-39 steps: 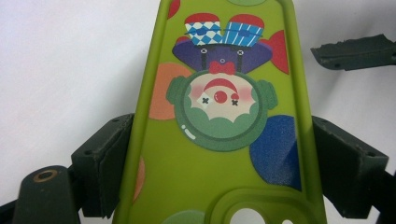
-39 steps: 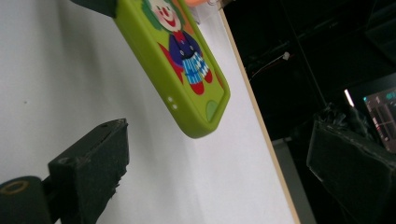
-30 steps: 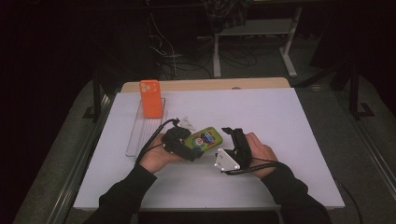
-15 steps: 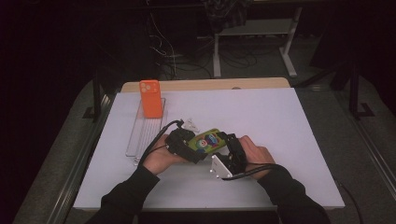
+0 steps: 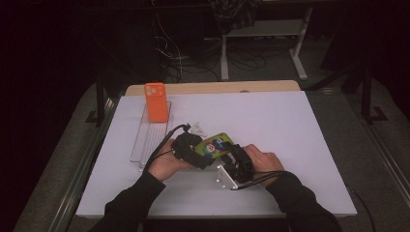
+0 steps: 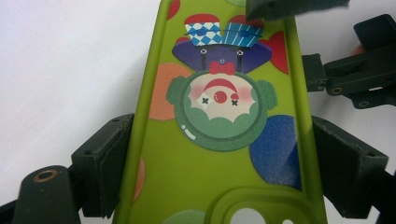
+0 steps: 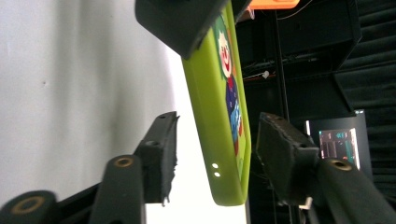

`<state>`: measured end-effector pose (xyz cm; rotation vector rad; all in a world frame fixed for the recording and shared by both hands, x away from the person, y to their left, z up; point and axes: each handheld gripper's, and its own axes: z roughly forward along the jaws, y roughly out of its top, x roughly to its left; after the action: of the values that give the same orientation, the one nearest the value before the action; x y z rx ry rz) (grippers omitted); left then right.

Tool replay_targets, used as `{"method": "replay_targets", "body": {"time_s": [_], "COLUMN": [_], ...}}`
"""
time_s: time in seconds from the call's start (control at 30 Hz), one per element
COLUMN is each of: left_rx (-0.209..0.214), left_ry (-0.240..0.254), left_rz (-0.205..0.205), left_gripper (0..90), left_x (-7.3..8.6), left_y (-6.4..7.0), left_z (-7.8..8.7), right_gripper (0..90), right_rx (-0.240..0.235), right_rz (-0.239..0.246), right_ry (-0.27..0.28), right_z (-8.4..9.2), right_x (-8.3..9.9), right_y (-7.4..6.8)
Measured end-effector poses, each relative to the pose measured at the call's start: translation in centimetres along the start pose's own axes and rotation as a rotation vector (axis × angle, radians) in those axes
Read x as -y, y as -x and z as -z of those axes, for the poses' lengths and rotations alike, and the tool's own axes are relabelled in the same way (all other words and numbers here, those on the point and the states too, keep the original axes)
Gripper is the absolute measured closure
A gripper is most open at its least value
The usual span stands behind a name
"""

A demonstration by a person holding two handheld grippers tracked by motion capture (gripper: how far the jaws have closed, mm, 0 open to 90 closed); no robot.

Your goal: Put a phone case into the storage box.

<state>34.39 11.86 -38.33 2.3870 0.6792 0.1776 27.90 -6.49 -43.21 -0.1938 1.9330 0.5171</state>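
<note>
Glossy green clown-print phone case (image 6: 219, 154), rounded edges, between matte black left gripper (image 6: 219, 163) pads.

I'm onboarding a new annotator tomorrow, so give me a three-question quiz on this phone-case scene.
1. True or false: the left claw grips the green clown-printed phone case across its two long edges.
2. In the right gripper view, the right claw, whose jaws have just been closing, stands how? A) pads pressed on the case B) pads either side of the case's end, gaps showing C) far from the case
3. What stands upright on the clear ridged plastic tray at the back left of the white table?

Key: 1 true; 2 B; 3 the orange phone case.
</note>
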Motion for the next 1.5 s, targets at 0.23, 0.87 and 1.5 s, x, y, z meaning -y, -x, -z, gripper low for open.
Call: {"method": "replay_targets", "body": {"time_s": [0.23, 0.87, 1.5], "left_rx": [0.002, 0.014, 0.041], "left_ry": [0.000, 0.005, 0.088], "left_rz": [-0.002, 0.012, 0.012], "left_gripper": [14.6, 14.4, 0.0], "left_x": [0.0, 0.0, 0.1], "left_y": [0.0, -0.1, -0.4], "left_z": [0.0, 0.1, 1.6], "right_gripper": [57.2, 75.2, 75.7], "right_rx": [0.005, 0.042, 0.034], "right_rz": [0.035, 0.122, 0.109], "right_ry": [-0.006, -0.008, -0.044], "right_z": [0.1, 0.0, 0.1], "right_x": [-0.1, -0.4, -0.1], "right_y": [-0.3, -0.9, -0.6]}}
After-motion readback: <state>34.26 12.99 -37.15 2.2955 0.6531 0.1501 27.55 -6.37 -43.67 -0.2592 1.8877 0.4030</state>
